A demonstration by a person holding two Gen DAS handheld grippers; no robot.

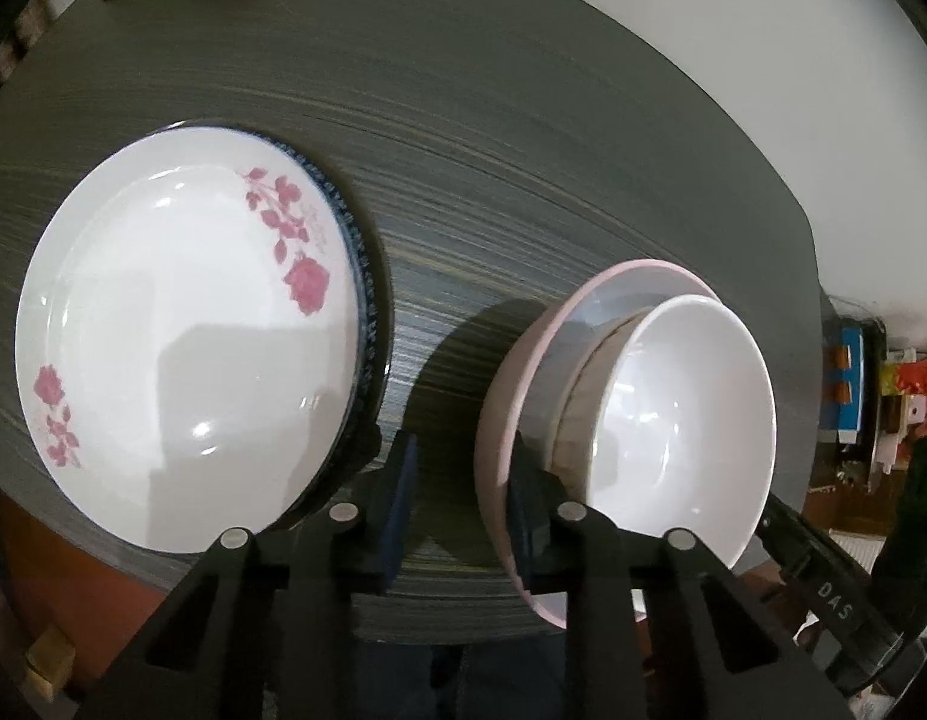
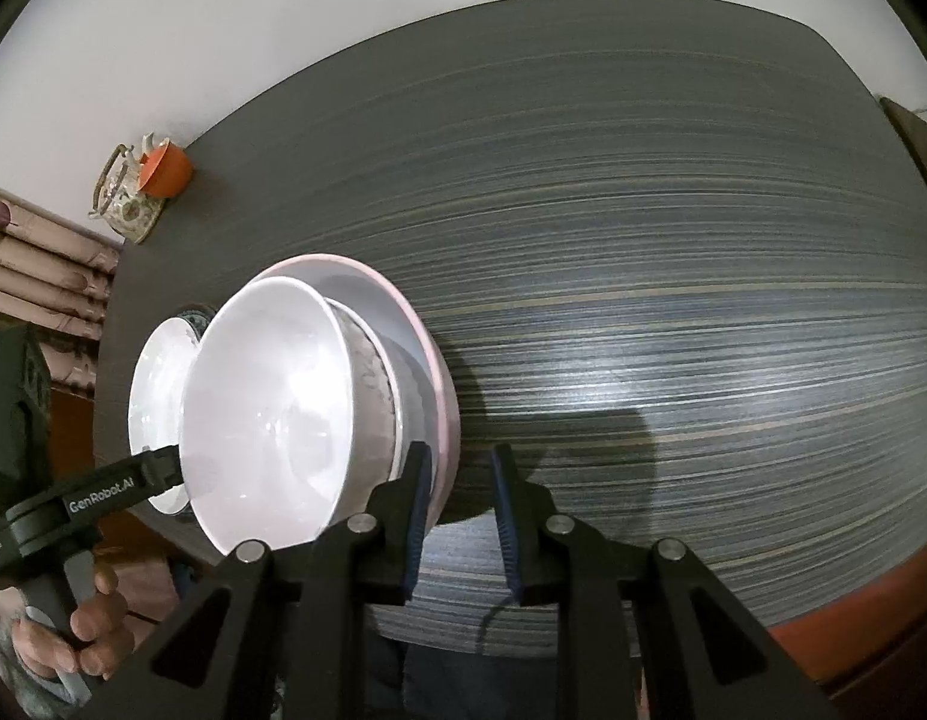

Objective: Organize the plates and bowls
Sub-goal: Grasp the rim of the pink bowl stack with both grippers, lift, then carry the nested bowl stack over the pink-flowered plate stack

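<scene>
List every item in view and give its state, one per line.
Floral plate: stacked on a blue-rimmed plate, untouched.
White bowl: nested upright in the pink bowl, empty.
Pink bowl: on the table near its front edge.
Left tool: open, fingers empty, one finger at the pink bowl's rim.
Right tool: open, empty, beside the pink bowl.
Orange cup: tilted on a patterned pot at the far corner.

Glossy glazed white bowl [image 1: 673,420] and floral plate [image 1: 181,336] on a matt, streak-grained table [image 1: 523,150].
</scene>
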